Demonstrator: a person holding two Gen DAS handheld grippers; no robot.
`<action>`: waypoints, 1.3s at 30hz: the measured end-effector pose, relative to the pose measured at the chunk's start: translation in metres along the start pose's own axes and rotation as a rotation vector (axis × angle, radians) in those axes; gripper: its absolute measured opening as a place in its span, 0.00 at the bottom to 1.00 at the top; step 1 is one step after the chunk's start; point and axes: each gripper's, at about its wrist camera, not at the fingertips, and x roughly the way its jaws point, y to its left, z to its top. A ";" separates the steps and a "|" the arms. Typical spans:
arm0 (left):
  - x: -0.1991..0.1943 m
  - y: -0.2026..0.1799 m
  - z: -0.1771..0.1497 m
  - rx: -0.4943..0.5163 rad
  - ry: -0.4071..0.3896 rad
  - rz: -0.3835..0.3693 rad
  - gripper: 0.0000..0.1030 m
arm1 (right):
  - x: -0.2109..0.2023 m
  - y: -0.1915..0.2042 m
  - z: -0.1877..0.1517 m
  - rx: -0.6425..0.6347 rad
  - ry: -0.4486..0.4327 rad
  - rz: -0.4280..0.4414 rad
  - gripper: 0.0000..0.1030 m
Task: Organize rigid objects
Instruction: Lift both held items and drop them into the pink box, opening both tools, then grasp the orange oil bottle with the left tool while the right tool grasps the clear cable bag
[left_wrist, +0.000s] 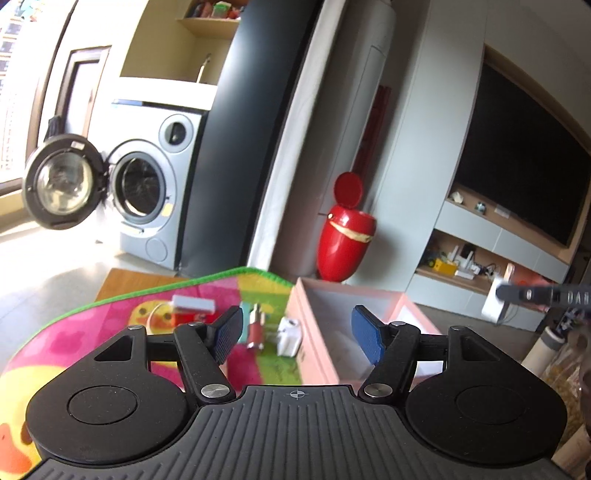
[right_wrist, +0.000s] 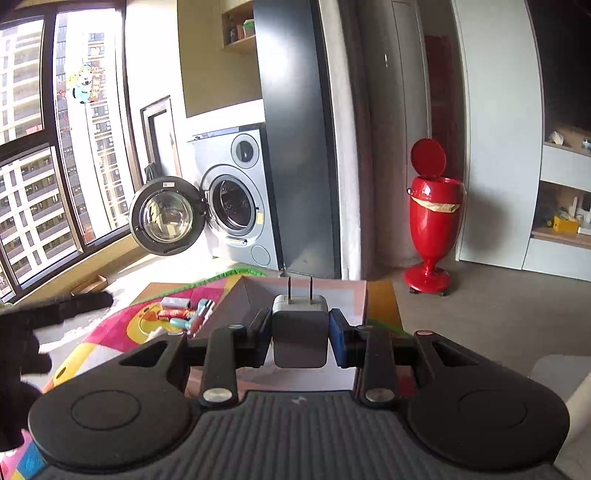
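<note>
My right gripper (right_wrist: 300, 334) clamps a smooth, matt white plastic charger (right_wrist: 300, 332) with two bare metal prongs. My blue pads (left_wrist: 367, 338) look finely textured. The pink box (left_wrist: 317, 332) looks matt, the play mat (left_wrist: 122, 332) soft, the red bin (left_wrist: 345, 243) glossy.

Home living room: washing machine (right_wrist: 236, 206), wall TV (left_wrist: 524, 155), red bin (right_wrist: 430, 218), colourful play mat (left_wrist: 110, 332).
</note>
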 end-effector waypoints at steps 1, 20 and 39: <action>-0.005 0.010 -0.007 -0.013 0.032 0.038 0.68 | 0.010 0.003 0.014 -0.006 -0.032 -0.002 0.32; -0.014 0.052 -0.069 -0.225 0.267 -0.018 0.65 | 0.104 0.119 -0.087 -0.166 0.357 0.238 0.50; 0.033 0.011 -0.074 -0.064 0.299 0.062 0.46 | 0.044 0.093 -0.121 -0.160 0.375 0.173 0.12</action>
